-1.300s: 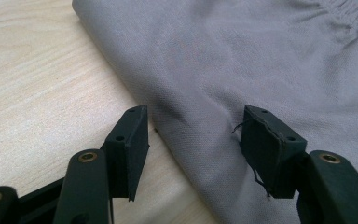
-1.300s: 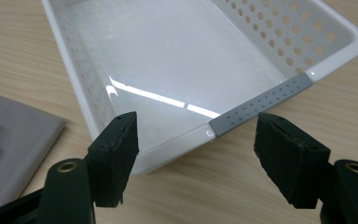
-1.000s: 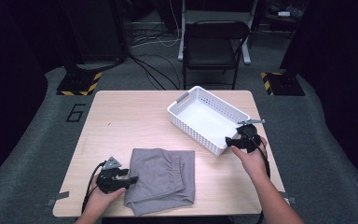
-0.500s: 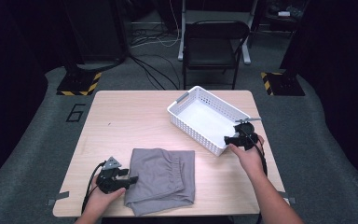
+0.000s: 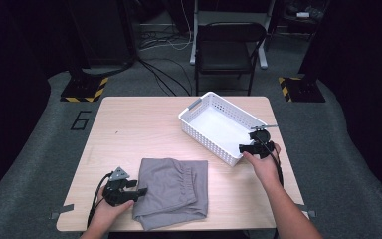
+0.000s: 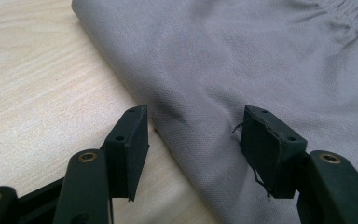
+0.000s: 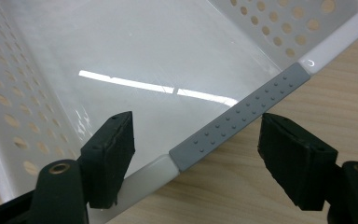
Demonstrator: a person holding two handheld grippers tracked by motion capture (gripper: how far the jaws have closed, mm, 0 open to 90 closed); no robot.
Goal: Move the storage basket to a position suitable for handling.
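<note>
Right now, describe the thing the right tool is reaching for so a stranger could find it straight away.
Start at the wooden table and look to its far right part, where a white perforated basket sits at an angle. On the basket's near end rim is a grey dotted handle strip, the one grey patch on that end's white plastic.

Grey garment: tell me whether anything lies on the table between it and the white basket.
Nothing visible does. The grey garment lies folded at the table's near edge, the white basket stands beyond it to the right, and bare wood separates them.
</note>
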